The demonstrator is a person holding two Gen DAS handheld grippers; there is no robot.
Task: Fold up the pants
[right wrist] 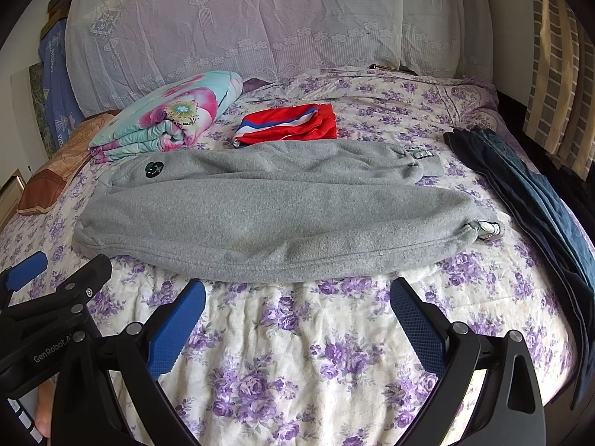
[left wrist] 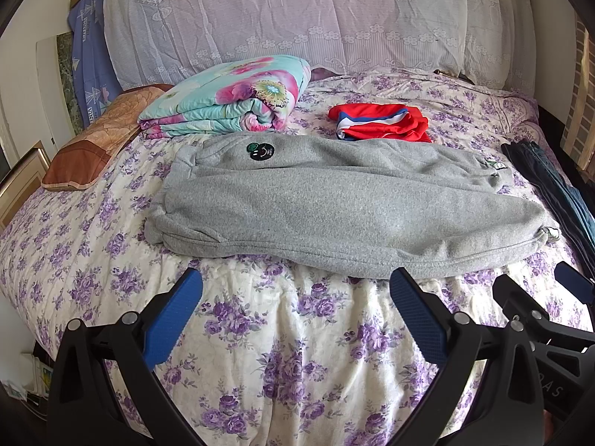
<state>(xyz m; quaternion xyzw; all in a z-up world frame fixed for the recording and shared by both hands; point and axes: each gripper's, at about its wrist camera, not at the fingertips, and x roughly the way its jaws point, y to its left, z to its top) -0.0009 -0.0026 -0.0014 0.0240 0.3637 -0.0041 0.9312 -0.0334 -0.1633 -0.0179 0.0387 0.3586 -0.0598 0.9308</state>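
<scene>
Grey fleece pants (left wrist: 334,204) lie flat across the flowered bed, waistband to the left, leg cuffs to the right, one leg laid over the other; they also show in the right wrist view (right wrist: 275,212). My left gripper (left wrist: 297,290) is open and empty, a little in front of the pants' near edge. My right gripper (right wrist: 297,297) is open and empty too, just short of the same edge, and it shows at the right of the left wrist view (left wrist: 535,290). The left gripper shows at the left of the right wrist view (right wrist: 63,271).
A folded red, white and blue garment (left wrist: 379,122) lies behind the pants. Dark jeans (right wrist: 528,200) lie at the bed's right edge. A folded flowered quilt (left wrist: 230,100) and a brown pillow (left wrist: 89,148) sit at the back left. A lace-covered headboard (left wrist: 297,18) stands behind.
</scene>
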